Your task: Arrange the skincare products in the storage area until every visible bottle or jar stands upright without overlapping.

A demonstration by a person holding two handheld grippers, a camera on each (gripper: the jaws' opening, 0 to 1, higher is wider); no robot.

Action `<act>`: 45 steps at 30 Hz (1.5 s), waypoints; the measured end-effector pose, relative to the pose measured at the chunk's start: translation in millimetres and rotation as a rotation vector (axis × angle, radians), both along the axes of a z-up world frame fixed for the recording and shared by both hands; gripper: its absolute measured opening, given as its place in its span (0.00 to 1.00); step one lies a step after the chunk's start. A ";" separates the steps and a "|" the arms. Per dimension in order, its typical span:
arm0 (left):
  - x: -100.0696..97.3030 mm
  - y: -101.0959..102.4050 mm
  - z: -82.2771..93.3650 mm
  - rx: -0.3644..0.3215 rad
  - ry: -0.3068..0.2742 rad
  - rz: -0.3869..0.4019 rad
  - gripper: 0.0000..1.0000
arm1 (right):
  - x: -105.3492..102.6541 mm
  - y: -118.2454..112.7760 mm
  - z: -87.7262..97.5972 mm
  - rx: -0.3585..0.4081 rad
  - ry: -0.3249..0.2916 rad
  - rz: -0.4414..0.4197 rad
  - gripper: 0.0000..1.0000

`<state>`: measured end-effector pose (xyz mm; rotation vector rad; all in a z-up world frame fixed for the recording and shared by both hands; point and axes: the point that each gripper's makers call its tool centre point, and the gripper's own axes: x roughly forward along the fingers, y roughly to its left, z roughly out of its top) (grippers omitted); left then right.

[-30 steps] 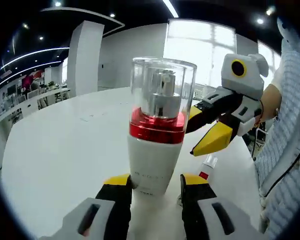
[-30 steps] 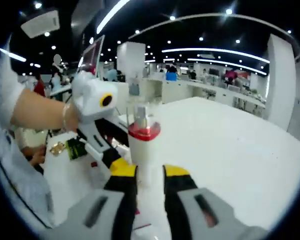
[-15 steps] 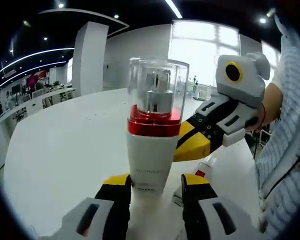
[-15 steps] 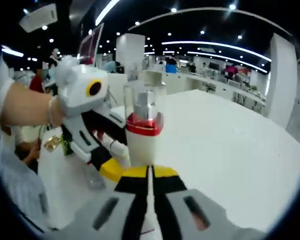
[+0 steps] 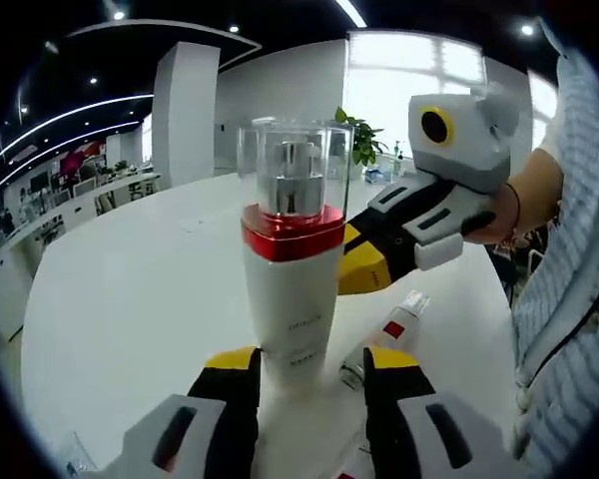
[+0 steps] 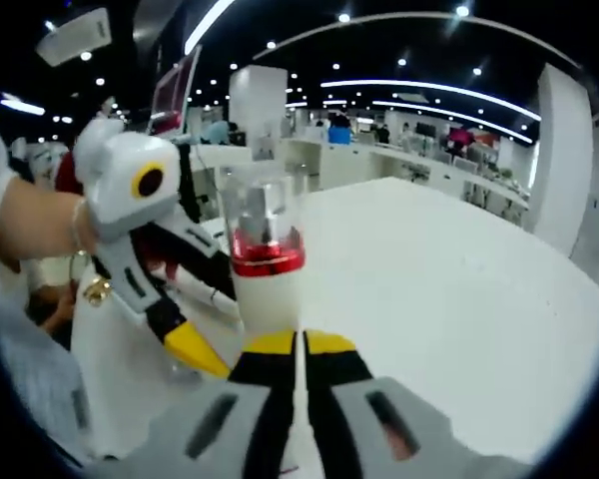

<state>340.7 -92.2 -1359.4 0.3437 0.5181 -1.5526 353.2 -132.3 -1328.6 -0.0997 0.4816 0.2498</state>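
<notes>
A white bottle with a red band and a clear cap stands upright on the white table. My left gripper is open, its yellow-tipped fingers flanking the bottle's base with a gap on the right side. In the right gripper view the same bottle stands just beyond my right gripper, whose jaws are shut on nothing. The right gripper reaches in from the right behind the bottle. A small white tube with a red band lies flat beside the bottle's base.
A person's hand and striped sleeve hold the right gripper at the right. The left gripper's yellow fingertip sits low beside the bottle. The table stretches wide to the left and far right. Office desks stand in the background.
The right gripper's jaws went from open to shut, holding nothing. The right gripper shifted slightly behind the bottle. The bottle stays upright between the left fingers.
</notes>
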 end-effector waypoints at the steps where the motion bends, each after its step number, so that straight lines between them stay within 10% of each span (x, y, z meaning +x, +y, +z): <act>1: -0.7 1.6 0.1 0.001 0.001 0.003 0.41 | 0.1 0.2 -0.5 0.004 0.003 -0.002 0.01; 8: 0.4 6.7 -0.4 0.005 0.005 0.024 0.34 | 0.2 0.8 -1.6 0.016 0.005 -0.005 0.02; 15: 1.6 8.2 -0.2 0.004 0.008 0.055 0.29 | -21.2 19.7 -4.1 0.189 0.001 0.071 0.20; 35: 3.5 0.5 5.6 -0.022 -0.074 0.212 0.20 | -15.1 14.4 -7.8 0.147 -0.017 0.081 0.19; 45: 17.0 27.8 23.5 -0.056 -0.144 0.317 0.22 | -52.3 4.5 -4.8 0.176 -0.027 0.078 0.22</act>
